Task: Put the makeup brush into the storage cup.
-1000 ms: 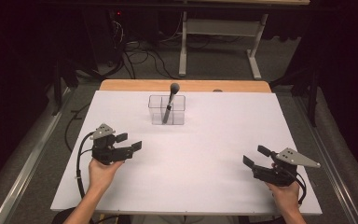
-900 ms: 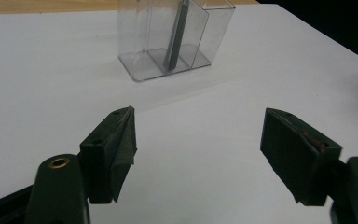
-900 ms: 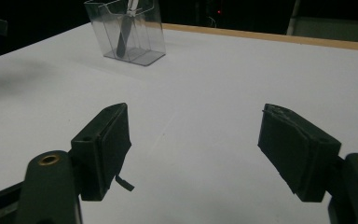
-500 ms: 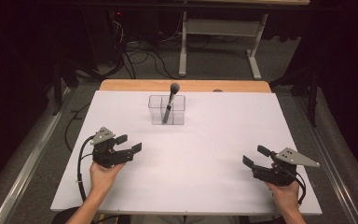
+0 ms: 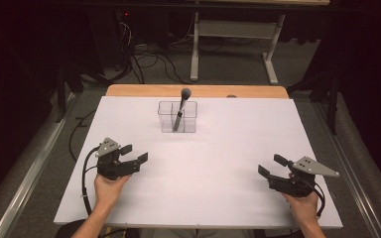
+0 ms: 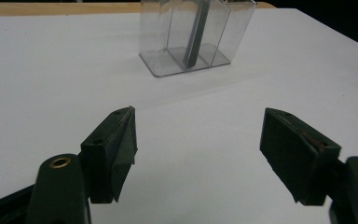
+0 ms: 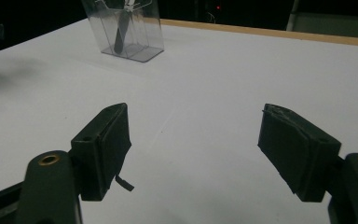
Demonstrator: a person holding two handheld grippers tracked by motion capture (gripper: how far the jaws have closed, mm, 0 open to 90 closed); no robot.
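While both hands rest low near the front edge of the white tabletop [image 5: 213, 163], the left gripper [image 5: 133, 154] sits at the left side with its 2 jaws apart and nothing between them, angled toward the middle. The right gripper [image 5: 270, 166] sits at the right side, well apart from the left one, jaws also spread wide and empty, pointing left and slightly forward. A clear plastic organizer [image 5: 178, 116] stands upright toward the far middle of the tabletop, near the wooden edge strip [image 5: 129, 90], well away from both grippers. Dividers split it into compartments; a microphone [image 5: 181, 108] stands tilted in a middle compartment, its round head poking out above the rim. In the left gripper view the organizer [image 6: 193, 37] is straight ahead beyond the jaws; in the right gripper view it [image 7: 126, 30] lies far off to the upper left. Neither gripper touches anything.
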